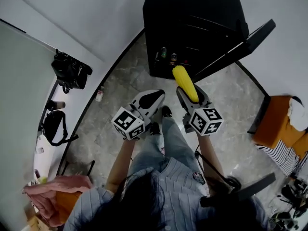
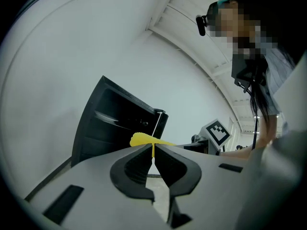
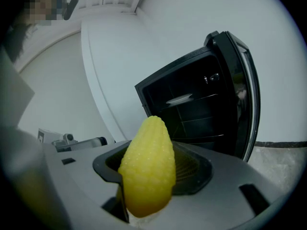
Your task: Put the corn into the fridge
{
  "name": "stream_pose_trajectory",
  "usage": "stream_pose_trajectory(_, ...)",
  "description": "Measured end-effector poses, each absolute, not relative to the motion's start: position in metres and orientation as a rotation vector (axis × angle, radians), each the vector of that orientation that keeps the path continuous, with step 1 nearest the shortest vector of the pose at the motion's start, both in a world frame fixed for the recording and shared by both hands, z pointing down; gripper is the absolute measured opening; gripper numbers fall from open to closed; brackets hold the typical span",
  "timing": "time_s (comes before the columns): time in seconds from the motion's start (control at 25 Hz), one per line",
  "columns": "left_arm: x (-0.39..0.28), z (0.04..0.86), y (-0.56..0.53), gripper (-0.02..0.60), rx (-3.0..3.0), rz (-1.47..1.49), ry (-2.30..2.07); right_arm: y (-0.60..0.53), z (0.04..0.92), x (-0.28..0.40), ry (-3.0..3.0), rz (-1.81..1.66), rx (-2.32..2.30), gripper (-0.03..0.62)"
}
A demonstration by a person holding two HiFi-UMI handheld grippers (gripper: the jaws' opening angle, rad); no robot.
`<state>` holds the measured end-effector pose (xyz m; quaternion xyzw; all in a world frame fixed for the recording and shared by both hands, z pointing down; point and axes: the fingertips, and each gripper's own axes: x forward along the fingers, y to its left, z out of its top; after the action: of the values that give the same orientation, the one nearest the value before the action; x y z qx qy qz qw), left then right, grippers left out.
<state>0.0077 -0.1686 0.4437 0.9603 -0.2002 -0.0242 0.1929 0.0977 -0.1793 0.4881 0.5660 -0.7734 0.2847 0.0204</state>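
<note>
Corn (image 3: 146, 171) in right gripper (image 1: 191, 96), open fridge (image 3: 201, 109) beyond

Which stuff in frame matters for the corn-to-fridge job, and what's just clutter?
Job:
- corn, held in the right gripper
- fridge, its door open

Lying about:
- black bag
- pink cloth
- small bottle on the floor
- left gripper, fingers shut on nothing, idle
</note>
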Motion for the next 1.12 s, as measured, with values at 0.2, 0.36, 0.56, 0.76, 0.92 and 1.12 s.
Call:
stream_pose_trajectory(0.2,0.017,0.447,-0.189,0.008,2.743,-0.085,-0.563,-0.211,0.51,0.112,-2.389,0.896,1.774,0.242)
stream_pose_trajectory(0.36,0.023,0.461,-0.202,0.008,2.727,-0.071,-0.586,-0.236,0.525,0.122,-2.386,0.904,1.775,0.242)
stream_pose_trajectory(0.56,0.028,0.476,-0.218,0.008,2.711,-0.087,-0.633,-0.267,0.547,0.135,-2.371,0.89,1.756,0.242)
stream_pose_trajectory(0.76,0.028,0.498,-0.235,0.008,2.674,-0.089,-0.666,-0.297,0.569,0.138,-2.361,0.891,1.726,0.242)
stream_pose_trajectory(0.92,0.031,0.509,-0.242,0.008,2.655,-0.078,-0.675,-0.323,0.586,0.141,-2.35,0.893,1.705,0.242)
stream_pose_trajectory(1.12,0.031,0.522,-0.246,0.008,2.65,-0.05,-0.684,-0.356,0.613,0.145,-2.31,0.921,1.7,0.242)
